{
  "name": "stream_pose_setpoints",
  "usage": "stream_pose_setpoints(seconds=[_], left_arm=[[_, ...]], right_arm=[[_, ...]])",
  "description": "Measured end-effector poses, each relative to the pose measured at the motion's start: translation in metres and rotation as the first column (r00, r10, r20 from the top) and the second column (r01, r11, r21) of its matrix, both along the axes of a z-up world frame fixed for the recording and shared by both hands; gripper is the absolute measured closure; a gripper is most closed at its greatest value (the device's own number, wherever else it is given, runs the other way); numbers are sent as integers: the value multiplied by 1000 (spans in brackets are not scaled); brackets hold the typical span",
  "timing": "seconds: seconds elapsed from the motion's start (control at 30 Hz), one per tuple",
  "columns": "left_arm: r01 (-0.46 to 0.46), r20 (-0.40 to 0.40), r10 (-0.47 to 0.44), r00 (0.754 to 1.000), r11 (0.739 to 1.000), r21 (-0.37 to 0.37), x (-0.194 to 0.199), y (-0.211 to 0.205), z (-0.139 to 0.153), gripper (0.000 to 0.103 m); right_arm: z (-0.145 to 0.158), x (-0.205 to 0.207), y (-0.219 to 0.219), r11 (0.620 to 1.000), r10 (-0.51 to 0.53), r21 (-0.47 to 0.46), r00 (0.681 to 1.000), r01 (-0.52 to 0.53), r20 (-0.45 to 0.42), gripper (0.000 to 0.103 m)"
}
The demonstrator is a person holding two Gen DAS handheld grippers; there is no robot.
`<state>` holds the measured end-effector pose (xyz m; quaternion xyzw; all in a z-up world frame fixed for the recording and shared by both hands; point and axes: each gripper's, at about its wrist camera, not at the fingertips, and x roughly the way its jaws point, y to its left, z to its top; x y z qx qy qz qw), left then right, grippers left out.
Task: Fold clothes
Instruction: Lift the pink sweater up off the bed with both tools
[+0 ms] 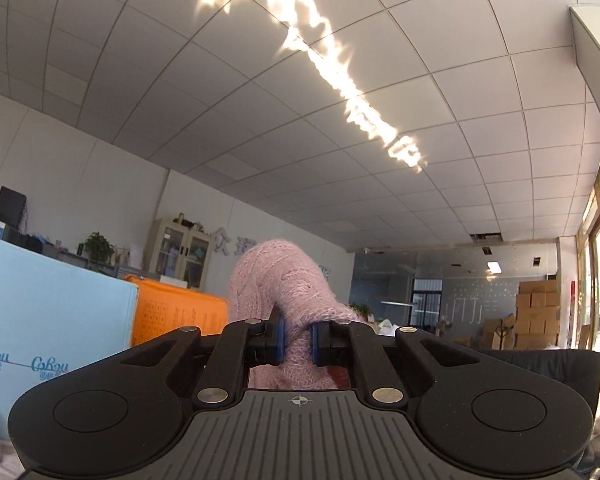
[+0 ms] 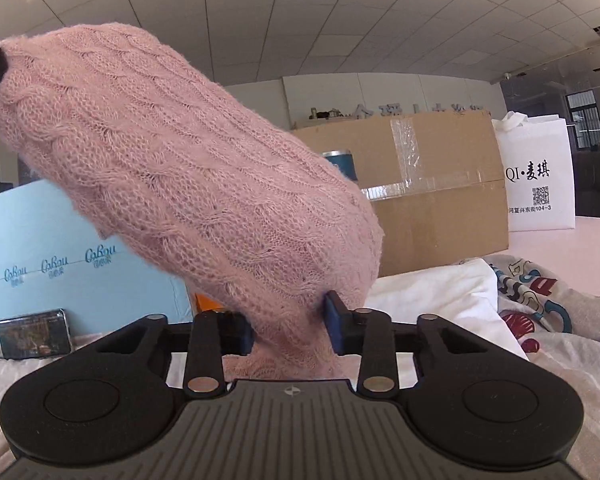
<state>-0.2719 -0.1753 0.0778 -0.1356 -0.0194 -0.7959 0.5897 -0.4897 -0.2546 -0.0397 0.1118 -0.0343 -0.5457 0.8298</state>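
Pink cable-knit sweater (image 2: 188,168) is up in the air, strung between both claws. Right gripper (image 2: 290,328) is clamped on a bunched part of the knit, blue pads pressed into it either side. Left gripper (image 1: 298,338) is likewise closed on a narrower twist of the same sweater (image 1: 276,280), which humps up ahead of the claw and drops behind the pads. In the right view the far end of the span meets a dark shape at upper left, probably the other tool; cannot tell for sure.

Risks, as judged:
- Loose fuzzy knit may creep out of the pads if the two claws pull apart; the left bite looks thin.
- What each claw holds is a wad, not a clean edge, so a fold laid from here could come out skewed.
- Hanging fabric below the claws is hidden; it could drag the bedding.

Room:
- Ahead of the right claw, a taped cardboard box (image 2: 440,184); ahead and right, a white bag (image 2: 536,172).
- Left of it, a blue box (image 2: 60,240) and small dark packet (image 2: 34,334).
- Below and right, white pillow (image 2: 440,292) and printed cloth (image 2: 540,304).
- Open space is mainly upward.
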Motion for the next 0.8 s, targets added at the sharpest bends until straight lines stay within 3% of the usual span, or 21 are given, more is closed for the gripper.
stream_pose_setpoints(seconds=[0.1,0.2,0.33,0.43,0.53,0.63,0.8], left_arm=[[-49,-20,47,999,997,-68,23,29,13,93],[-110,-43,105,994,986,-127,48,58,26,92],[-211,-70,201,977,959,-190,83,103,44,93],[-266,-34,264,964,959,-98,98,125,28,93],[-322,8,322,947,947,-6,113,148,12,92],[-378,56,375,925,922,83,127,171,-4,91],[-470,146,447,882,854,223,152,209,-31,87]], right_arm=[[14,-3,13,995,83,-52,994,-79,76,87],[37,10,36,977,177,-133,981,-165,84,88],[64,39,58,939,319,-168,942,-300,103,89],[85,62,76,891,444,-167,885,-421,139,90],[101,81,97,813,581,-161,794,-559,176,90],[101,98,111,771,636,-137,758,-622,143,90],[65,132,131,738,673,72,740,-671,1,89]])
